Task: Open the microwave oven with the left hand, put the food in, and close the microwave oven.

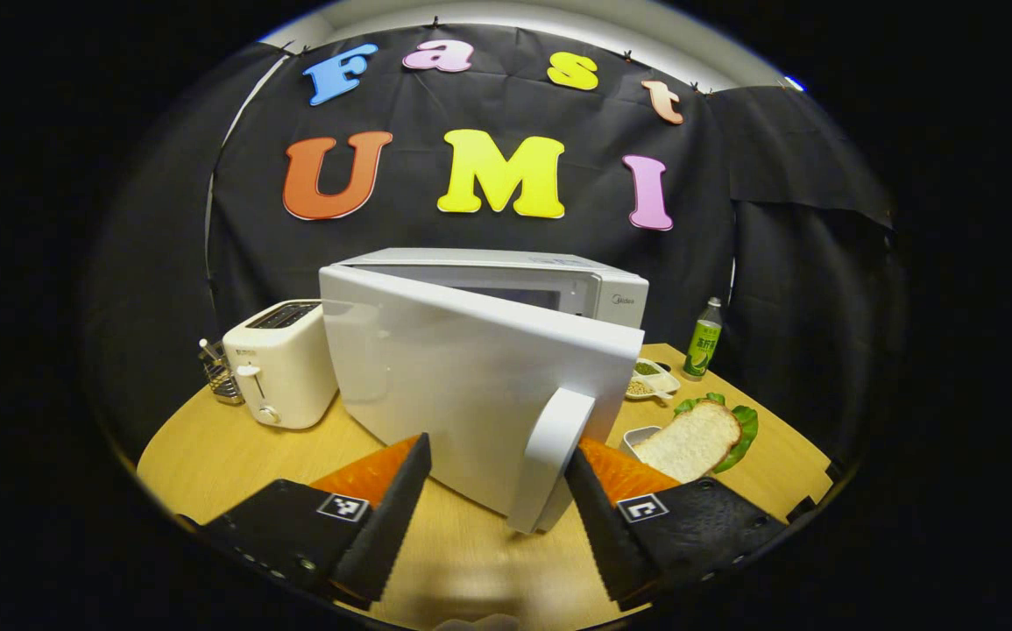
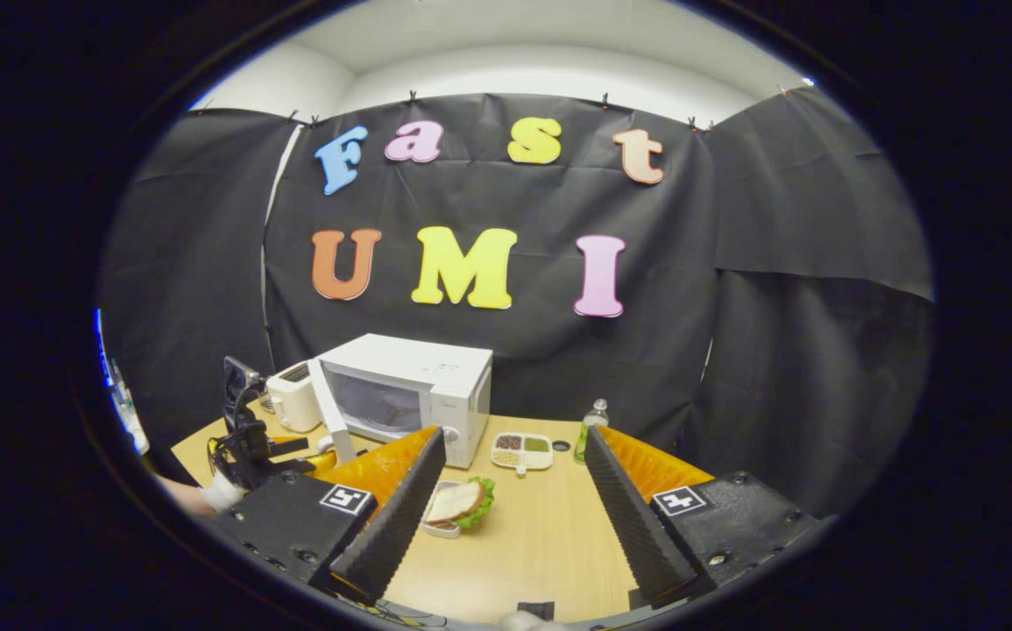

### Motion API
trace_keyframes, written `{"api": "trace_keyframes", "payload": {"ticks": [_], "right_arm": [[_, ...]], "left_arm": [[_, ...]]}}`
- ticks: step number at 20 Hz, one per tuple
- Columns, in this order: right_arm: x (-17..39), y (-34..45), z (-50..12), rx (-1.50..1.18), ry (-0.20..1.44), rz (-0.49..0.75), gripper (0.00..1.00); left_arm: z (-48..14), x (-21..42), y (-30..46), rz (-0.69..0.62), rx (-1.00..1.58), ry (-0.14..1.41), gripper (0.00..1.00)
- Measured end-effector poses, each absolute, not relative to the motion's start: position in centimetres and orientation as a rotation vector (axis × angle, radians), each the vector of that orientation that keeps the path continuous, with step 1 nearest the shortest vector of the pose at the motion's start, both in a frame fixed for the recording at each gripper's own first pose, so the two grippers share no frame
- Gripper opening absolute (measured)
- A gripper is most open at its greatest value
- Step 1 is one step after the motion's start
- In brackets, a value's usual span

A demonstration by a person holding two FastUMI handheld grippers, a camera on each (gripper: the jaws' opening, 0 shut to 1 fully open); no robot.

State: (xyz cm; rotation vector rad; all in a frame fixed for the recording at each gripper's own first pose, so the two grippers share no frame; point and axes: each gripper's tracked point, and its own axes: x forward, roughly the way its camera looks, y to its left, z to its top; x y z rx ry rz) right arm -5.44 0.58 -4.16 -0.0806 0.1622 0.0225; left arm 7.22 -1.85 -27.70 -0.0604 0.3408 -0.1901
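The white microwave [image 1: 558, 280] stands mid-table with its door [image 1: 470, 377] swung partly out towards me. The door's white handle [image 1: 549, 460] stands between the fingers of my left gripper [image 1: 497, 451], close to the right-hand finger and apart from the other; the gripper is open. The food, a bread slice on lettuce in a small white dish [image 1: 694, 438], lies right of the door. In the right gripper view the microwave [image 2: 409, 386] has its door ajar, and the sandwich dish [image 2: 457, 504] lies just ahead of my open right gripper [image 2: 514, 443], which holds nothing. The left gripper [image 2: 247, 438] shows by the door.
A white toaster [image 1: 282, 364] and a small wire rack [image 1: 221, 372] stand left of the microwave. A divided dish of seeds [image 1: 650, 377] and a green bottle [image 1: 704, 337] sit at the right rear. The round wooden table [image 2: 541, 543] has bare room in front.
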Motion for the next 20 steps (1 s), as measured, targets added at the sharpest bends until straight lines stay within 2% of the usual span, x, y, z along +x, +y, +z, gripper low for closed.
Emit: {"api": "trace_keyframes", "payload": {"ticks": [1, 2, 3, 5, 8, 10, 12, 13, 15, 19, 20], "right_arm": [[-5.6, 0.9, -4.4, -0.077, 0.163, 0.029, 1.00], [-5.8, 1.4, -4.6, -0.073, 0.165, 0.038, 0.96], [-5.9, 1.7, -4.9, -0.069, 0.169, 0.046, 1.00], [-6.0, 2.6, -5.4, -0.057, 0.177, 0.063, 0.96], [-5.9, 4.2, -5.8, -0.041, 0.181, 0.092, 1.00], [-5.6, 5.3, -6.2, -0.039, 0.185, 0.113, 0.96], [-5.3, 6.7, -6.6, -0.033, 0.192, 0.139, 0.96], [-5.2, 7.4, -7.1, -0.031, 0.201, 0.154, 1.00], [-4.8, 8.4, -7.7, -0.031, 0.214, 0.180, 0.96], [-3.9, 9.4, -8.9, -0.026, 0.238, 0.208, 0.97], [-3.6, 9.7, -9.1, -0.012, 0.248, 0.221, 1.00]], "left_arm": [[-27.8, 6.7, -1.3, -0.183, -0.060, 0.348, 0.98], [-27.7, 6.3, -0.7, -0.176, -0.050, 0.348, 0.89], [-27.6, 5.7, 0.1, -0.166, -0.032, 0.349, 0.98], [-27.5, 4.6, 1.8, -0.142, -0.008, 0.351, 0.98], [-27.5, 2.9, 4.7, -0.106, 0.002, 0.362, 0.98], [-27.6, 1.7, 7.1, -0.070, 0.003, 0.366, 0.98], [-27.7, 0.8, 9.8, -0.028, -0.002, 0.374, 0.98], [-27.9, 0.2, 11.3, -0.003, -0.003, 0.379, 0.98], [-28.0, -0.9, 14.2, 0.044, -0.004, 0.390, 0.98], [-28.1, -2.9, 19.0, 0.131, -0.024, 0.402, 0.98], [-28.0, -3.3, 20.5, 0.160, -0.020, 0.401, 0.98]]}}
